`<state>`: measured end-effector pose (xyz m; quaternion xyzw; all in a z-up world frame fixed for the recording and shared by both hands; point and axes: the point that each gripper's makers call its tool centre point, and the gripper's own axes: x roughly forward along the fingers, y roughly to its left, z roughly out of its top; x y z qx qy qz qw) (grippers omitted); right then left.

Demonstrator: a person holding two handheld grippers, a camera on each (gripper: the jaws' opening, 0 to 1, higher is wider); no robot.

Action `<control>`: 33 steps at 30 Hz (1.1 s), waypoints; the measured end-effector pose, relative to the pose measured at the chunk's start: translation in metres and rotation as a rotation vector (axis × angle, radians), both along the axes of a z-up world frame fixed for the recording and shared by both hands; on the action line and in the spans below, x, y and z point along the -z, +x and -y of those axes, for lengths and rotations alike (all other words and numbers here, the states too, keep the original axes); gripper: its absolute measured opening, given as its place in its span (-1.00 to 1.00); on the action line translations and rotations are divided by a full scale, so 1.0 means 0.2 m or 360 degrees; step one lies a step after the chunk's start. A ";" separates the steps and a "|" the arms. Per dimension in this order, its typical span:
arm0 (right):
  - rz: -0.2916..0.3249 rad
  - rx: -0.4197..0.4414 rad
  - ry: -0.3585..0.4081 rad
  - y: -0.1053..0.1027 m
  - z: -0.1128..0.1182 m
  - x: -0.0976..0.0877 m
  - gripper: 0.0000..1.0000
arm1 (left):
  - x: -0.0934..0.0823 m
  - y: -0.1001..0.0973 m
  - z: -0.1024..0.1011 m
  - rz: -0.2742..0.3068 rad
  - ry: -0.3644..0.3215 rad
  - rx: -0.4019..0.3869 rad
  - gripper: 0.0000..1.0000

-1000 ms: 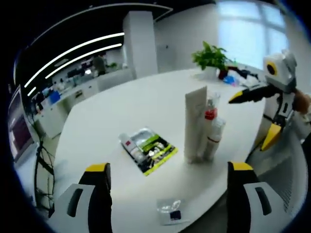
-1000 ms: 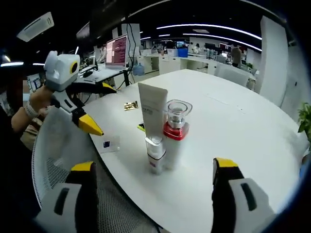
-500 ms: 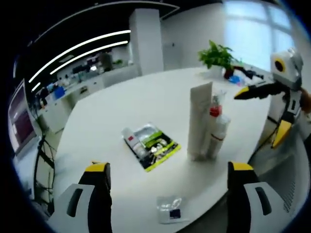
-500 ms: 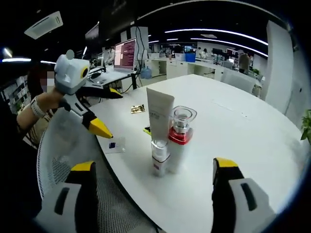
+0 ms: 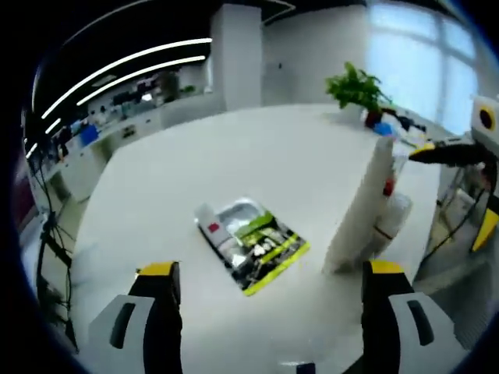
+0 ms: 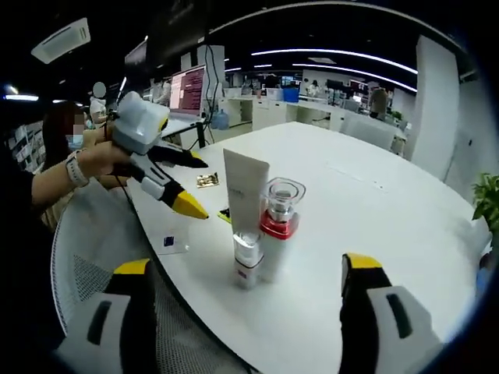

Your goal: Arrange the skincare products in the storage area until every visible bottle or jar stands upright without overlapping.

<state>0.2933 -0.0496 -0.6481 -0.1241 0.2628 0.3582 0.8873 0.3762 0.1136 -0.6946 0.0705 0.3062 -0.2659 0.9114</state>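
Three skincare products stand upright and close together on the white table [image 6: 374, 202]: a tall white tube [image 6: 245, 187], a pump bottle with a clear cap and red collar [image 6: 278, 226], and a small white bottle [image 6: 245, 261]. In the left gripper view the tube [image 5: 357, 206] hides most of the other two. Flat on the table lies a green and silver packet [image 5: 257, 243], with a small white tube with a red label [image 5: 210, 226] lying along its edge. My left gripper [image 5: 269, 312] is open just short of the packet. My right gripper [image 6: 253, 308] is open, facing the trio.
A hand holds the left gripper [image 6: 201, 187] open, left of the products. The right gripper [image 5: 452, 193] shows open past the tube. A small clear packet [image 6: 173, 241] and a gold packet [image 6: 207, 181] lie near the edge. A mesh chair [image 6: 86, 273] stands below; a plant [image 5: 359, 86] sits beyond.
My left gripper has moved forward over the table toward the flat packet, which now looks larger. In the right gripper view it has come nearer the standing products. Nothing was gripped.
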 end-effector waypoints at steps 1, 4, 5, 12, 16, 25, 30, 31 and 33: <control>-0.0002 0.0013 -0.0007 0.00 0.00 0.00 0.99 | 0.01 0.02 -0.01 -0.0009 0.0003 -0.0007 0.80; -0.0009 0.0033 0.0011 0.00 0.00 0.00 0.99 | 0.05 0.08 -0.01 -0.0024 0.0019 0.0005 0.76; -0.0011 0.0036 0.0010 0.00 0.00 0.01 0.99 | 0.06 0.10 -0.01 -0.0037 0.0023 0.0006 0.75; -0.0014 0.0059 0.0031 0.00 -0.01 -0.01 0.99 | 0.16 0.20 0.01 -0.0109 0.0005 -0.0017 0.61; 0.0012 0.0078 -0.0028 0.01 0.01 0.00 0.99 | 0.23 0.24 0.01 -0.0171 -0.0006 -0.0063 0.35; -0.0038 0.0086 0.0001 0.00 0.01 0.03 0.99 | 0.32 0.26 0.00 -0.0275 0.0004 -0.0110 0.04; -0.0039 0.0091 0.0015 0.01 0.01 0.02 0.99 | 0.35 0.26 0.01 -0.0321 0.0009 -0.0139 -0.11; -0.0033 0.0094 0.0018 0.01 0.01 0.02 0.99 | 0.37 0.27 0.00 -0.0327 0.0022 -0.0156 -0.13; -0.0034 0.0097 0.0027 0.01 0.01 0.02 0.99 | 0.38 0.28 0.00 -0.0324 0.0021 -0.0193 -0.21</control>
